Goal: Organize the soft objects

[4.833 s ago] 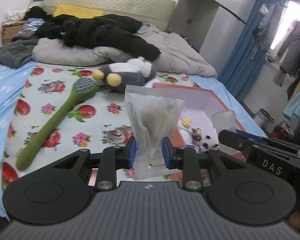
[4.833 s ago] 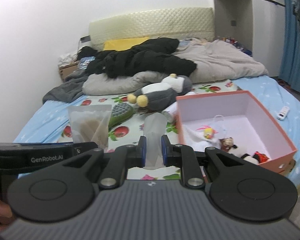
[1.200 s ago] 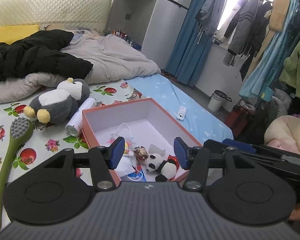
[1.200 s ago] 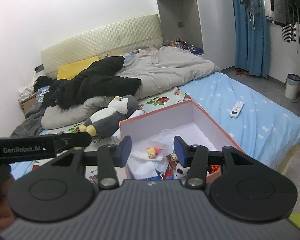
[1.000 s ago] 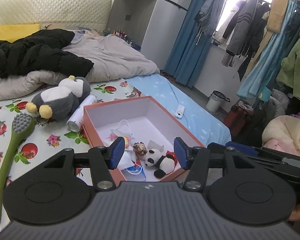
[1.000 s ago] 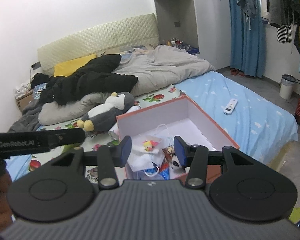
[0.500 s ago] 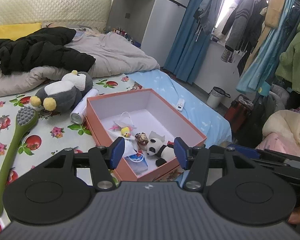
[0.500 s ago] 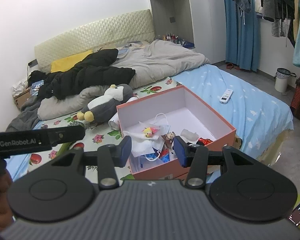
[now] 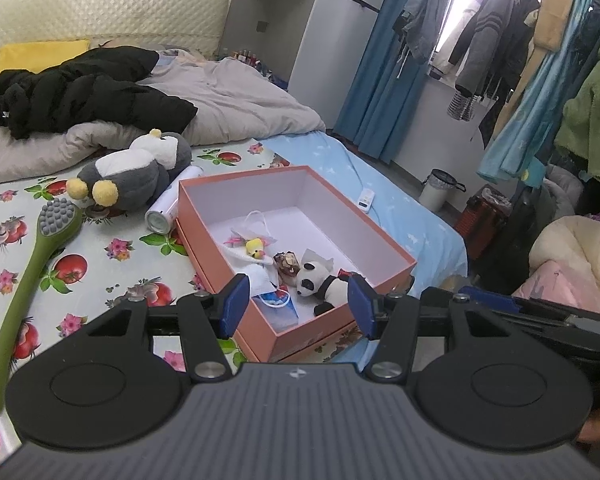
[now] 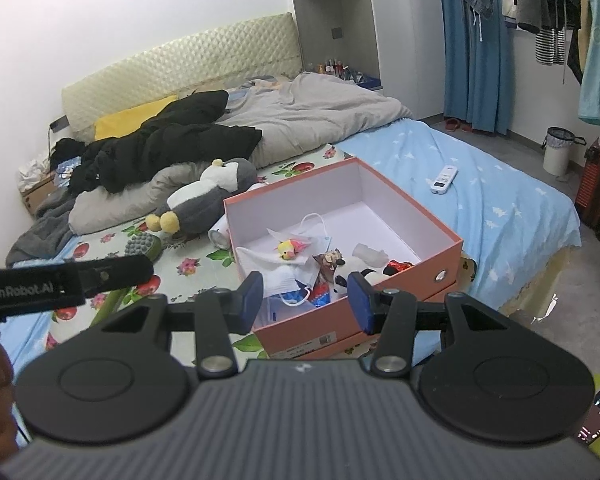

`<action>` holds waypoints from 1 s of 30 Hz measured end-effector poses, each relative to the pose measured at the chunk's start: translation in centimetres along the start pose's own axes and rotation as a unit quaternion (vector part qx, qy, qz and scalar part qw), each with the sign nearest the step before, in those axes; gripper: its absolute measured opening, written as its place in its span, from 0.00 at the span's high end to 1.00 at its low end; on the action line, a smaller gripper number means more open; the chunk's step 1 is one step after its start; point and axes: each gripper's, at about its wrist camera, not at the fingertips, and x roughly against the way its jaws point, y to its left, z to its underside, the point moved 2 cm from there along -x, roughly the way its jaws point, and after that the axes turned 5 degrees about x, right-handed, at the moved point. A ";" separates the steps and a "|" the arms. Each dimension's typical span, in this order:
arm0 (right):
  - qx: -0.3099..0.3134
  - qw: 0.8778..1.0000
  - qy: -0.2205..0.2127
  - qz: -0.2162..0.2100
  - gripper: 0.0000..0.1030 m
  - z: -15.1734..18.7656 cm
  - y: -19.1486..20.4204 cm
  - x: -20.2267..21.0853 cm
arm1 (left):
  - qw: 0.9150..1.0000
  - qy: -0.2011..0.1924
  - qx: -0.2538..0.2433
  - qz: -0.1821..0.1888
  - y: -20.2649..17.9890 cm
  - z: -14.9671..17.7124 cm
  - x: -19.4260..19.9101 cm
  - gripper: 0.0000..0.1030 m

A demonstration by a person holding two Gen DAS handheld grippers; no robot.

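Where toys lie: one box [image 9: 380, 240]

The box's [image 10: 440, 248] near wall perhaps hides part of the panda [image 10: 346, 278].

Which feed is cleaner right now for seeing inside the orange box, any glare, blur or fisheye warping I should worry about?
Left wrist view: window blown out at the top right, but the orange box is evenly lit and sharp; edges bend with the fisheye. Right wrist view: no glare, soft even light, box contents crisp, and the left gripper's body crosses the left side.
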 end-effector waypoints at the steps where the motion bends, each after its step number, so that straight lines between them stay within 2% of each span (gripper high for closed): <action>1: 0.000 1.000 -0.002 0.000 0.52 0.1 0.0 0.0 | 1.000 -0.001 -0.002 -0.001 -0.1 0.2 -0.1 0.41; 12: -0.008 1.000 0.000 -0.004 0.52 1.2 -0.6 -0.1 | 1.000 0.000 -0.006 -0.007 -0.6 1.5 -0.1 0.41; 30: -0.002 1.000 0.000 -0.008 0.52 1.0 -0.2 -0.2 | 1.000 0.001 -0.004 -0.010 -0.2 1.8 -0.3 0.41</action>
